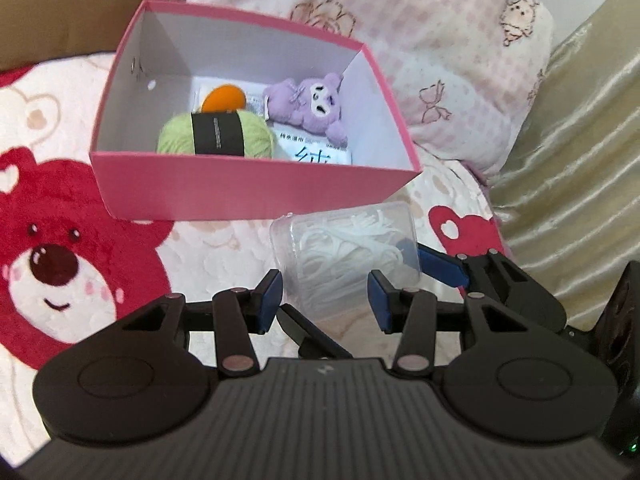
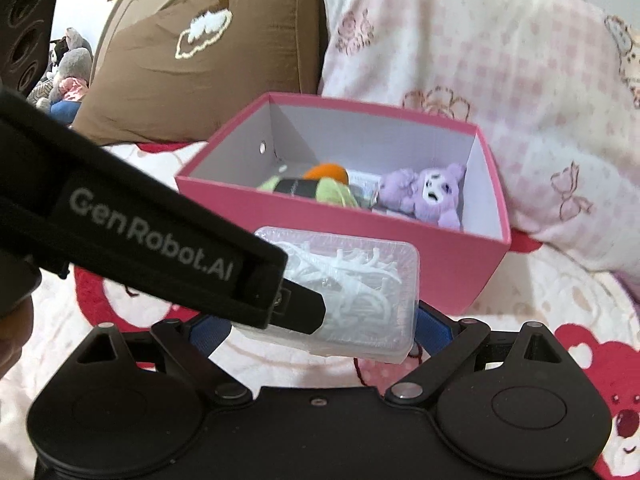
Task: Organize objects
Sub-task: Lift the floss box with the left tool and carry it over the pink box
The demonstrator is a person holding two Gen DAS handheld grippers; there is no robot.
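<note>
While the clear plastic case of white floss picks hangs just in front of the pink box, you have both tools on it. Your right gripper clamps the case across its width, one blue pad pressed to each side. Your left gripper sits around the near end of the same case with its jaws narrowed; its blue pads look close to the case's walls, but from the left wrist view you cannot be sure they press on it, and in the right wrist view that tool's black finger lies across the front of the case.

Judging by what lies in the box, most of the tidying looks done. A green ball of yarn with a black band, something orange behind it, a purple plush toy and a white printed packet under the toy already rest on the box floor. The case is the only loose thing showing on the red-and-white bear blanket.

What is left, by this reading, is to carry the case over the near pink wall and set it down. The left part of the floor, beside the yarn, looks free.
</note>
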